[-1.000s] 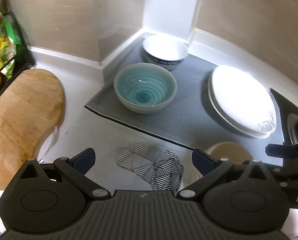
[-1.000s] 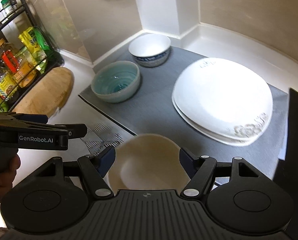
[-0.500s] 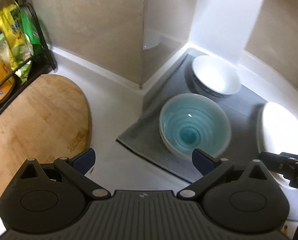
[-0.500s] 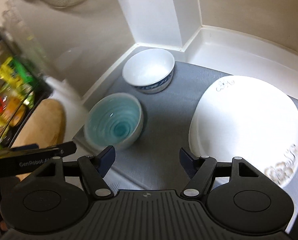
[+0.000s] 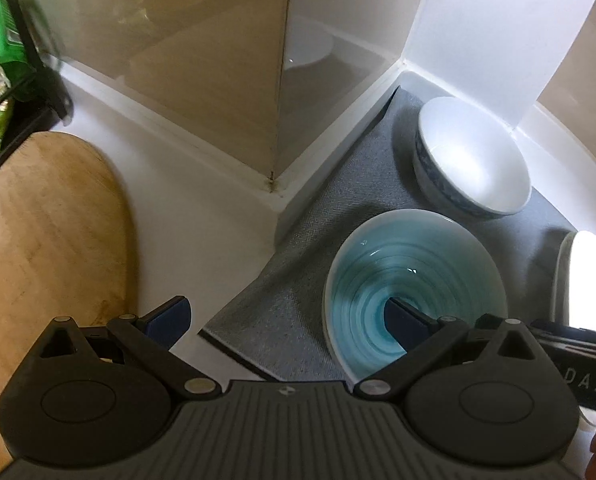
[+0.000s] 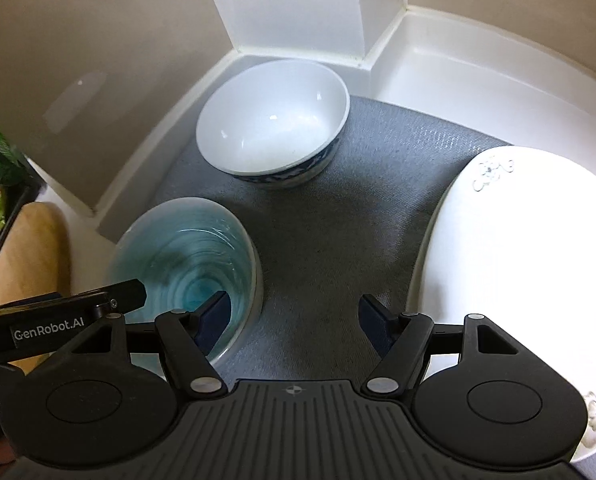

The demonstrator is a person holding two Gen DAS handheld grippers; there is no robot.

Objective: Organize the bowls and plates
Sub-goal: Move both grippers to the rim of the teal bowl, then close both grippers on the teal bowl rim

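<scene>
A teal ringed bowl point(image 5: 414, 276) point(image 6: 185, 256) sits at the near left of a grey mat point(image 5: 318, 240) point(image 6: 338, 232). Behind it, in the wall corner, stands a white bowl with a blue patterned outside point(image 5: 474, 164) point(image 6: 273, 120). A stack of white plates point(image 6: 530, 260) point(image 5: 586, 272) lies on the mat's right side. My left gripper point(image 5: 285, 316) is open, its right pad showing against the teal bowl's inside. My right gripper point(image 6: 293, 312) is open too, its left pad over the same bowl's right rim. Nothing is gripped; I cannot tell whether either pad touches the bowl.
A wooden cutting board point(image 5: 37, 240) lies on the white counter to the left. A black wire rack with packets point(image 5: 1, 60) stands beyond it. Walls and a white pillar point(image 6: 298, 4) close off the corner right behind the bowls.
Both grippers have moved forward and down toward the corner. The teal bowl is now close under their fingers. The cream bowl and the striped patterned item have dropped out of view.
</scene>
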